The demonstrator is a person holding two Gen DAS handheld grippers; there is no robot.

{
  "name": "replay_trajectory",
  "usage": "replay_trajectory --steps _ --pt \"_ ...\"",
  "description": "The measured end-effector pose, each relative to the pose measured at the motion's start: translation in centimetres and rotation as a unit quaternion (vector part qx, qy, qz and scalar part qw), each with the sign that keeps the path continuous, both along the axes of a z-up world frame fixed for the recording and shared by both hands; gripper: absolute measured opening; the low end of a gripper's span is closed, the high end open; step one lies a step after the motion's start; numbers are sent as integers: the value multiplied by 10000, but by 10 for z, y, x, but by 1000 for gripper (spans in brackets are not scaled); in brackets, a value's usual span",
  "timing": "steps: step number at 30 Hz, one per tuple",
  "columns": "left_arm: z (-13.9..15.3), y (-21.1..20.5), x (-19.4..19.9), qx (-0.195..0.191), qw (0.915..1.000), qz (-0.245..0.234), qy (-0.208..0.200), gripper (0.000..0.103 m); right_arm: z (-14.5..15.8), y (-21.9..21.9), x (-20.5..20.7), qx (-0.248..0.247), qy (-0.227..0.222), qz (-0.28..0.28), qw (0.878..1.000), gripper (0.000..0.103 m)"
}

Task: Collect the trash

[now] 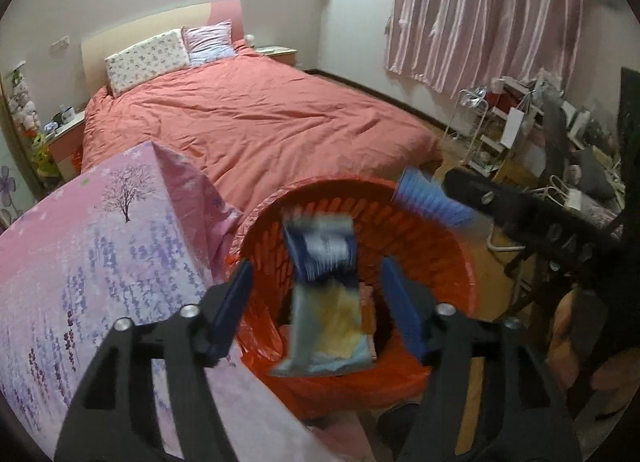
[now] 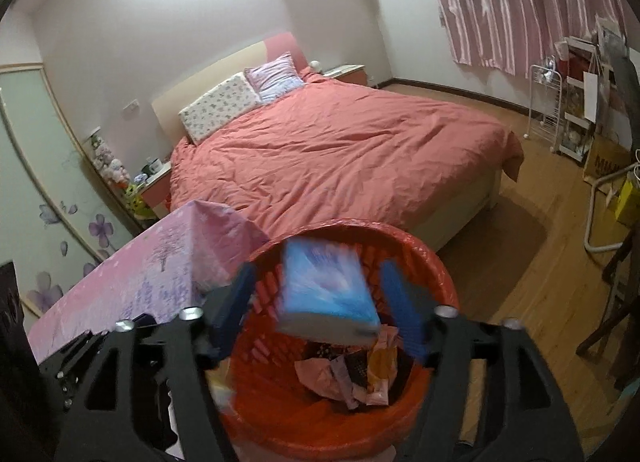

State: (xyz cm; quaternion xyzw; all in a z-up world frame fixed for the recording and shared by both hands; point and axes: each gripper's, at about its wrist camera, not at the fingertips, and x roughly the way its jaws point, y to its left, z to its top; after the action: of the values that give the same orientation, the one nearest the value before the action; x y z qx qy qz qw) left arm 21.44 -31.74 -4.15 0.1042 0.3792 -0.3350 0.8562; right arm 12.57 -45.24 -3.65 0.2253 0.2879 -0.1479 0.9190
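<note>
My left gripper (image 1: pixel 316 310) has its fingers (image 1: pixel 234 302) spread wide, and between them a blurred snack wrapper (image 1: pixel 324 294), dark blue on top and yellow lower down, hangs over the red bin (image 1: pixel 448 246). No pad touches it, so I judge it is already free and falling (the blur agrees with this). My right gripper (image 2: pixel 316 310) also has its fingers (image 2: pixel 400 306) spread apart, and a light blue packet (image 2: pixel 326 290) sits in the gap between them, tilted, again with no pad on it that I can see. It is above the mouth of the same bin (image 2: pixel 440 274), where crumpled pink and yellow papers (image 2: pixel 348 374) lie at the bottom.

To do this step well, I think I should keep both grippers over the middle of the opening and not pull away sideways, because a finger could knock a piece over the rim. The packet looks light and flat, so it may drift; the near rim is the risky side.

Just beside the bin on my left stands the bench with a pink flowered cloth (image 1: pixel 100 254), and behind is the bed (image 1: pixel 260 117) with its red cover. I see no other trash on them.
</note>
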Motion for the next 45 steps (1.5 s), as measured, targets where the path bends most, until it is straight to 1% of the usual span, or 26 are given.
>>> replay_trajectory --steps 2,4,5,6,8,10,11,13,15,18,20,21,24,26,28,29,31,35,37,40,45 --pt "-9 3 6 85 9999 111 39 67 -3 1 -3 -62 12 -50 10000 78" --pt "-13 11 8 150 9996 224 2 71 -4 5 -11 -234 27 -144 9996 87" --pt "-13 19 7 193 9994 280 -55 72 -3 6 -15 -361 39 -210 9991 89" --pt "-13 28 4 221 9992 321 -134 74 -2 14 -22 -596 78 -315 9977 93" --pt "-7 46 -7 236 9982 419 -351 82 1 22 -34 -969 138 -473 9941 100" --pt "0 64 -17 236 9964 563 -582 96 5 33 -46 -1333 208 -644 9888 101" --pt "7 76 -26 220 9947 668 -748 98 8 38 -50 -1481 268 -695 9862 101" --pt "18 100 -44 169 9903 874 -1065 99 14 46 -63 -1784 335 -737 9806 101" --pt "27 113 -57 176 9870 1028 -1219 99 20 61 -78 -2045 357 -815 9748 101" --pt "35 143 -85 255 9797 1329 -1480 99 28 77 -93 -2226 302 -785 9713 101" --pt "36 158 -101 230 9769 1437 -1564 99 32 89 -108 -2230 174 -725 9720 101" --pt "37 164 -109 186 9768 1457 -1560 99 35 97 -120 -2152 64 -644 9744 101" --pt "37 188 -128 82 9754 1638 -1470 99 39 112 -132 -2034 -121 -628 9770 101" --pt "38 204 -142 -19 9734 1769 -1455 99 41 125 -140 -2087 -250 -586 9759 101" --pt "38 219 -155 -81 9691 1966 -1486 99 42 143 -153 -2195 -405 -680 9724 101" --pt "38 224 -160 -104 9677 2029 -1493 99 40 147 -147 -2211 -407 -726 9717 101" --pt "37 234 -170 -115 9651 2164 -1472 99 39 160 -154 -2238 -459 -763 9706 101" --pt "33 250 -183 -133 9622 2402 -1275 99 35 174 -154 -2222 -338 -731 9717 101" --pt "32 258 -187 -111 9599 2530 -1202 99 31 178 -151 -2130 -110 -670 9747 101" --pt "30 266 -194 -59 9547 2694 -1260 99 27 183 -150 -2006 109 -621 9776 101" --pt "34 281 -201 -224 9497 2842 -1300 99 29 192 -156 -1954 157 -658 9784 101"
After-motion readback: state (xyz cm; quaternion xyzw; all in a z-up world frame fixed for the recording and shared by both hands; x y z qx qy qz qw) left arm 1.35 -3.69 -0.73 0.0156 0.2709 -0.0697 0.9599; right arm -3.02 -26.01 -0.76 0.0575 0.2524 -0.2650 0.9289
